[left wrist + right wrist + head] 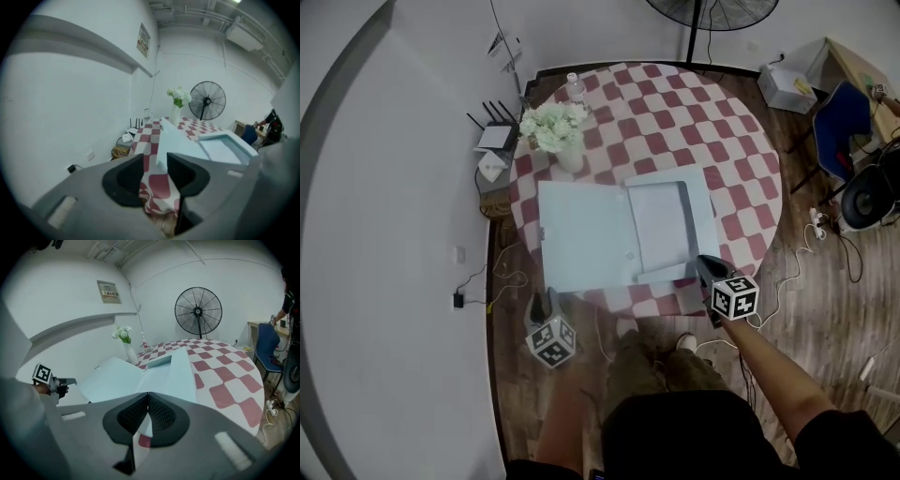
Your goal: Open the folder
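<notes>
In the head view, the folder [619, 234] lies on the bench [741, 159], in the middle and reaching to the near edge. It is already spread open. Its cover lies flat toward the left edge, and the shallow tray part is on the right. My left tongs [544, 305] hang off the bench, just outside its near-left edge and apart from the folder. My right tongs [706, 269] are over the near-right corner of the tray part.

In the left gripper view, my left tongs [154, 159] stand with the jaws apart and grip nothing. Between them I see only the checked cloth of the bench [150, 140] and, behind it, the near corner of the folder [187, 143].

In the right gripper view, the jaws of my right tongs [148, 394] are closed, tip against tip. I think nothing is pinched there, but a thin sheet would be hard to see from this angle. The folder [140, 376] lies directly behind them.

I judge the folder to be light and rather stiff, with smooth covers that can slip under the pads. The flat cover will probably bend if it is lifted at one corner only. The best hold is on a free outer edge of the cover, near its middle.
</notes>
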